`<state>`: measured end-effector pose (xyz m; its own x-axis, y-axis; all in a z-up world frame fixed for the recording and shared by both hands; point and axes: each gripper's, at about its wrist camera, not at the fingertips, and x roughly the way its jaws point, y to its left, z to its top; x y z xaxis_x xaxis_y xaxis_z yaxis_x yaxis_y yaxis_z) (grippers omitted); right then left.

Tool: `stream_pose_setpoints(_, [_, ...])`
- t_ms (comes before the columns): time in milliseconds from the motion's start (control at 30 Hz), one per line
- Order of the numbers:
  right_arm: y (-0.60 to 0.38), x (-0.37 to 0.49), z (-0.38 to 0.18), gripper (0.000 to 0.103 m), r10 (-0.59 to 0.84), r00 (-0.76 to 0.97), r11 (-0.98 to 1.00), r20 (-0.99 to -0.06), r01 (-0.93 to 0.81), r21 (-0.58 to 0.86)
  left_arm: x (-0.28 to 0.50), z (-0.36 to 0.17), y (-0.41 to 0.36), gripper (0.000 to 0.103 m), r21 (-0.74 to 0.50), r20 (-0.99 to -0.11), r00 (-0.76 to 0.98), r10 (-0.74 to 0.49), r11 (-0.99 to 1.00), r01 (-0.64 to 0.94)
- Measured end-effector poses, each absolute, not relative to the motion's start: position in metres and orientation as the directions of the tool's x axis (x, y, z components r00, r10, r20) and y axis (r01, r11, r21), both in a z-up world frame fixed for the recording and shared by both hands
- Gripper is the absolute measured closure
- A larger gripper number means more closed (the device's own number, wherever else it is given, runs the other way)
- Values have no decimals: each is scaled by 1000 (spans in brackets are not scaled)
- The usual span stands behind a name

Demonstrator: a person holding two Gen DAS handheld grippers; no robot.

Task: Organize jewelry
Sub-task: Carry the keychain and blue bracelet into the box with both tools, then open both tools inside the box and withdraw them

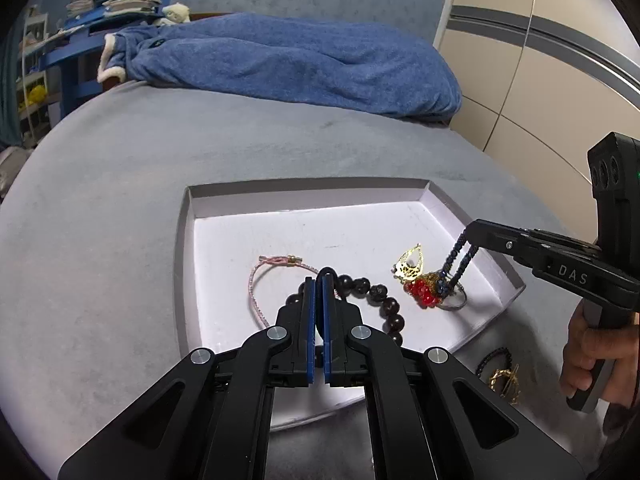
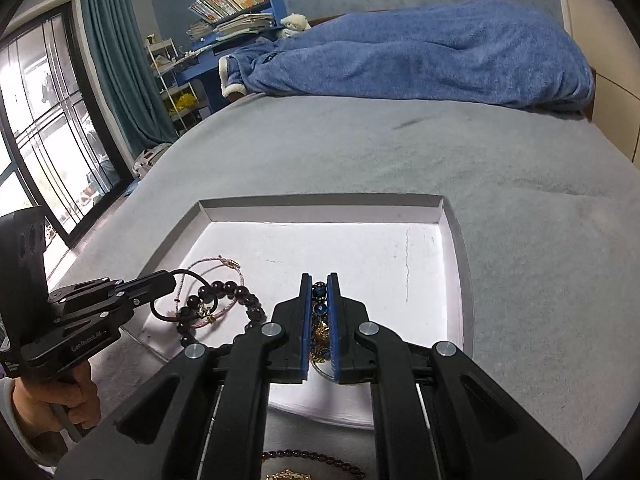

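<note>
The left gripper (image 1: 319,280) pinches a thin black cord loop (image 2: 188,294); the right gripper (image 2: 320,280) clamps a blue bead bracelet (image 1: 460,260), both over the white tray's (image 1: 320,208) near edge, far half bare.

The tray (image 1: 188,240) is white inside with grey walls, on a grey bedcover (image 1: 120,184). In it lie a pink cord bracelet (image 1: 256,284), a dark bead bracelet (image 1: 380,296), a gold filigree pendant (image 1: 410,264) and red beads (image 1: 422,294) — a blue blanket (image 1: 300,64) beyond.

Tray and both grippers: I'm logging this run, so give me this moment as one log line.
left gripper: shut on black loop | right gripper: shut on blue bead bracelet | both over white tray
</note>
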<state>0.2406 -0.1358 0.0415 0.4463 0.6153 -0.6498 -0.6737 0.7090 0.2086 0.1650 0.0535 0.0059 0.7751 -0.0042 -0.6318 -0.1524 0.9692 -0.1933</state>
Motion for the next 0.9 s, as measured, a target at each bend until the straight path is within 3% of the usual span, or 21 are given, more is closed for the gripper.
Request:
stream_pose_setpoints(467, [-139,242,35,96,579,462,735,-672,-653,184,164,4,53,99,-182,-643,766,15,968,-171])
stream_pose_setpoints(533, [-142,242,34,94,574,466,739,-673,-648,182,164,3,53,87,-176,-647,763,24,968,-180])
stream_pose_setpoints(567, [-143,242,33,94,571,469,742,-673,-646,180,163,4,53,72,-171,-642,766,33,968,-185])
stream_pose_setpoints(600, [-145,241,33,88,567,473,746,-674,-642,177,162,5,53,58,-166,-636,771,41,968,-189])
stream_pose_setpoints(633, [-147,240,33,76,568,477,747,-671,-641,177,159,8,53,52,-161,-625,780,48,969,-189])
stream_pose_setpoints(700, [-152,237,33,60,575,485,746,-659,-641,179,156,11,52,33,-153,-609,791,58,970,-189])
stream_pose_setpoints(900, [-166,219,35,51,585,508,743,-632,-648,168,144,15,48,24,-148,-584,810,57,973,-175])
